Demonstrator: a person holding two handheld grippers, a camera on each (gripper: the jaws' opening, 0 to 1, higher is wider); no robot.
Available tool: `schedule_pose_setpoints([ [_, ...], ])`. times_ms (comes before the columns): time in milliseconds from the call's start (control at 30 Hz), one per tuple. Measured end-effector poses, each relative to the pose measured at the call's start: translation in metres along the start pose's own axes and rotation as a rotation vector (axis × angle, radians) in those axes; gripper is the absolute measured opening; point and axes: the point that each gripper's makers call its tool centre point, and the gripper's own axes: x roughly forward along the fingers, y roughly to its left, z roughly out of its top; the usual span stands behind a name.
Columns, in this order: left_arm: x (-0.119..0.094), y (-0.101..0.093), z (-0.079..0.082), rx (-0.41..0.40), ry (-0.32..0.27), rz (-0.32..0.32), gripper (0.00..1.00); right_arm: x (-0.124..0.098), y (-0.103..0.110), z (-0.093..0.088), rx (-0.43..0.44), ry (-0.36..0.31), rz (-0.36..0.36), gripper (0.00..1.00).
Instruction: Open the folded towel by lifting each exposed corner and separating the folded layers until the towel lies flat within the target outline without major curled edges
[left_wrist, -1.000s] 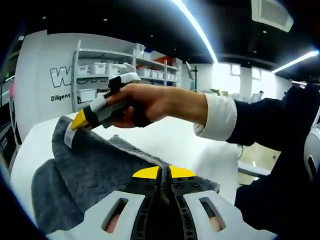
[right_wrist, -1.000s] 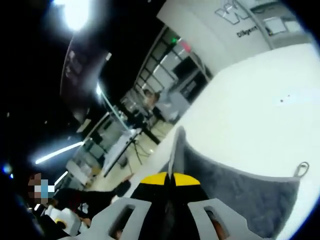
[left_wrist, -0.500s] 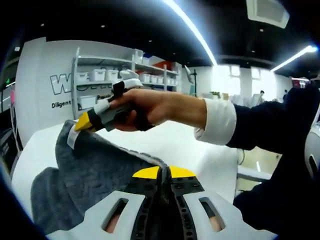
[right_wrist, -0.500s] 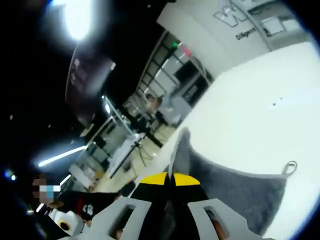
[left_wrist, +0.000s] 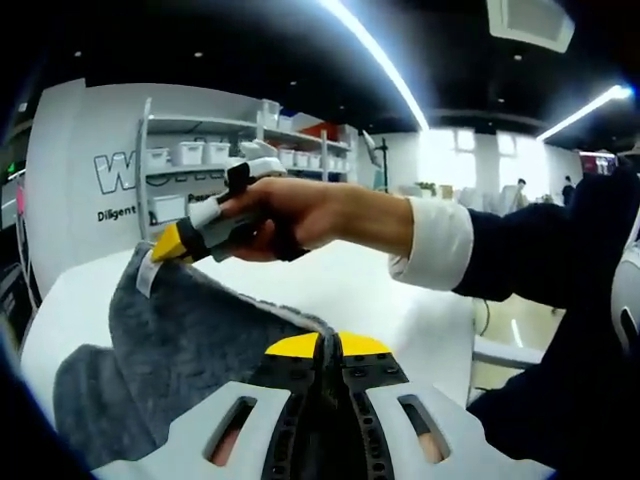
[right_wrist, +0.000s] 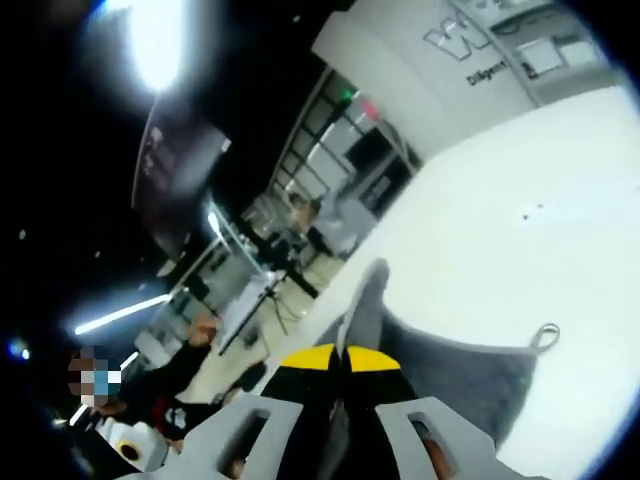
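Two yellow-tipped grippers have hold of the grey towel (left_wrist: 190, 330). In the left gripper view, the left gripper (left_wrist: 326, 345) sits at the bottom centre, its jaws pressed together on a towel edge. The cloth rises to the upper left, where the right gripper (left_wrist: 165, 245), held in a person's hand (left_wrist: 290, 212), pinches a corner above the white table (left_wrist: 350, 290). In the right gripper view, the right gripper (right_wrist: 340, 357) at bottom centre is closed on the towel (right_wrist: 450, 375), which hangs to the lower right, a small loop (right_wrist: 545, 335) at its corner.
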Motion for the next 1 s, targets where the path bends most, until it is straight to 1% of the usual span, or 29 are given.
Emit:
schedule_pose_setpoints([
  [267, 0.01, -0.009, 0.003, 0.0, 0.007, -0.015, 0.04, -0.015, -0.002, 0.0, -0.026, -0.01, -0.015, 0.0],
  [533, 0.016, -0.017, 0.007, 0.005, 0.012, -0.029, 0.04, -0.03, -0.003, 0.001, -0.024, -0.021, -0.021, 0.0],
  [700, 0.02, -0.021, 0.007, 0.001, 0.017, -0.039, 0.04, -0.04, -0.004, -0.001, -0.021, -0.03, -0.024, 0.0],
  [867, 0.023, -0.029, 0.012, 0.004, 0.008, -0.047, 0.04, -0.052, -0.002, 0.0, -0.027, -0.043, -0.024, 0.0],
  [1000, 0.028, -0.033, 0.015, -0.001, 0.002, -0.057, 0.04, -0.063, -0.005, -0.001, -0.03, -0.055, -0.035, 0.0],
])
